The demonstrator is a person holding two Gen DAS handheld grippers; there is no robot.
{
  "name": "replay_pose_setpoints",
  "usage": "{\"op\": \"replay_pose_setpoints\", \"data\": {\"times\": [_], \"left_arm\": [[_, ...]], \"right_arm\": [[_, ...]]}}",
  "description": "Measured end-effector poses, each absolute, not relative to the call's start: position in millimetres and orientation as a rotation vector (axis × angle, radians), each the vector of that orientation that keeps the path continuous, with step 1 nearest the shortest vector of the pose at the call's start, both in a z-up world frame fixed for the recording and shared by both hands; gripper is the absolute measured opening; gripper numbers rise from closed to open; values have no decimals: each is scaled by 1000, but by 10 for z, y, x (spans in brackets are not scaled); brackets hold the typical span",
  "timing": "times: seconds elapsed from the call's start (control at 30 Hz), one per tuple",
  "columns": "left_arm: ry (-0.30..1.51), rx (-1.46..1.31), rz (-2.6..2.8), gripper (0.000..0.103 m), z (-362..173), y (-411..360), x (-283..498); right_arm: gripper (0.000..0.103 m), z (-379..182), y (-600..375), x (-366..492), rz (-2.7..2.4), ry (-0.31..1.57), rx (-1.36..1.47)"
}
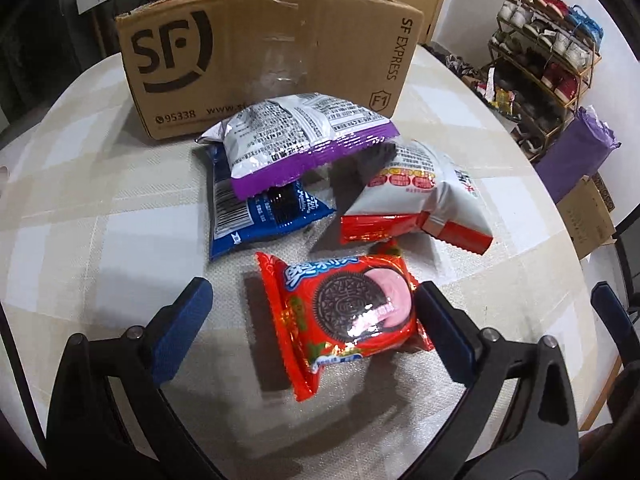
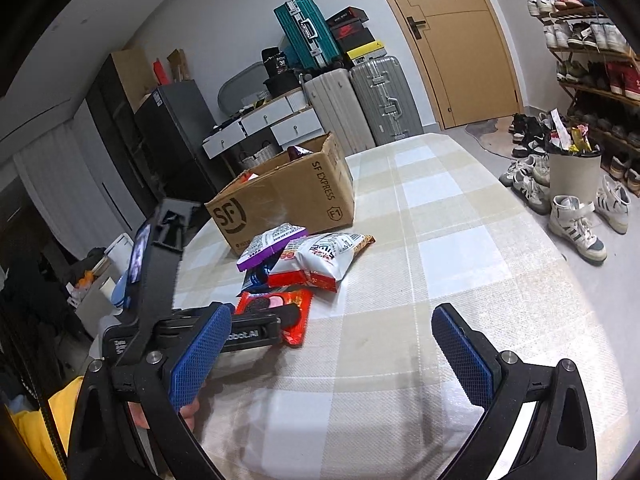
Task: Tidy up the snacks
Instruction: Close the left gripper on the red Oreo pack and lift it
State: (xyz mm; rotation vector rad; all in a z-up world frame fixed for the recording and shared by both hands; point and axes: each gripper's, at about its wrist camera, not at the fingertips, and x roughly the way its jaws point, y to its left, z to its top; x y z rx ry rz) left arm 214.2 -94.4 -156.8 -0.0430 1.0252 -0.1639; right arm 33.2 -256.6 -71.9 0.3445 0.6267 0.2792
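Snacks are all bunched up in one little pile on the checked tablecloth, right in front of the SF Express cardboard box.

From the left wrist view, the red Oreo pack is dead centre and closest, lying flat. At about 12 o'clock from it is the purple-edged bag, resting on top of the blue packet, which pokes out at roughly 10 o'clock. The white and red bag sits at about 1 o'clock, just beside the Oreo pack.

Left gripper has its blue-padded fingers spread wide on either side of the Oreo pack. One pad looks right up against the pack's edge, the other is clearly apart, so nothing is clamped.

Right gripper hangs over bare tablecloth at about 5 o'clock from the pile, fingers wide apart with nothing between them. A few packets poke out of the box top too.
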Motion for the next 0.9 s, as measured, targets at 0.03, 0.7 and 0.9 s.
{"op": "replay_pose_setpoints", "data": {"times": [0.03,0.7,0.9], "left_arm": [[1012,-39,-186,81,-1550,-959,2150],[949,-117,-278,42,-1329,-647,1855],[924,-149,-285,42,-1372,-460,1830]], "right_arm": [[102,-715,-2570,324,280,628,345],[102,-518,-2201,329,289,666,239],[102,-538,-2138,651,269,740,217]]}}
